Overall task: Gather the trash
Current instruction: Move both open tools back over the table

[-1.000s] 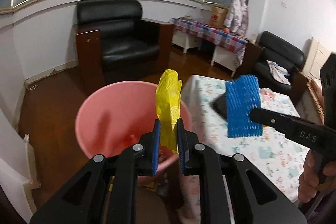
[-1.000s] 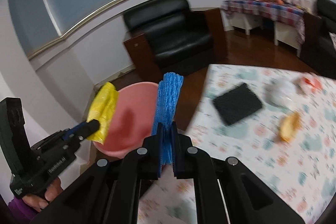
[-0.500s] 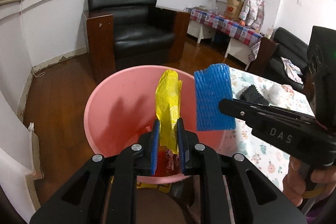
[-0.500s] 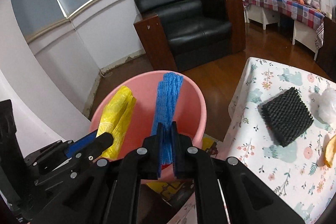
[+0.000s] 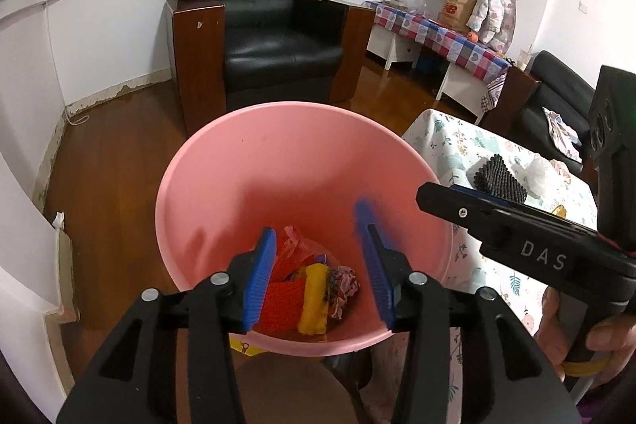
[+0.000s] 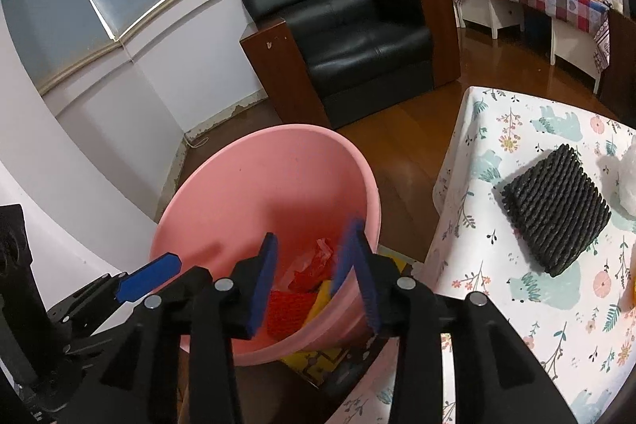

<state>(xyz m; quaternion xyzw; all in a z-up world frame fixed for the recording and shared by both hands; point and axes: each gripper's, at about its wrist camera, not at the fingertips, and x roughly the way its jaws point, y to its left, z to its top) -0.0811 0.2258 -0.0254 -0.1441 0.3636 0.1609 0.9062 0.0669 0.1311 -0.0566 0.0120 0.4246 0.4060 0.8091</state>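
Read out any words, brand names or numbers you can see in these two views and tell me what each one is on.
"DAS": white letters on the side of the right gripper, seen from the left wrist view.
Red logo on the brown paper bag on the checked-cloth table: too small and blurred to read.
No other text shows in either view.

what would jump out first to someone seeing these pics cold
The big pink bucket fills the middle of both views, standing on the wooden floor beside the floral-cloth table, with red and yellow trash piled at its bottom. Both the left hand-held gripper and the right hand-held gripper hang open over it, holding nothing. On the table, a black foam net lies near the edge.
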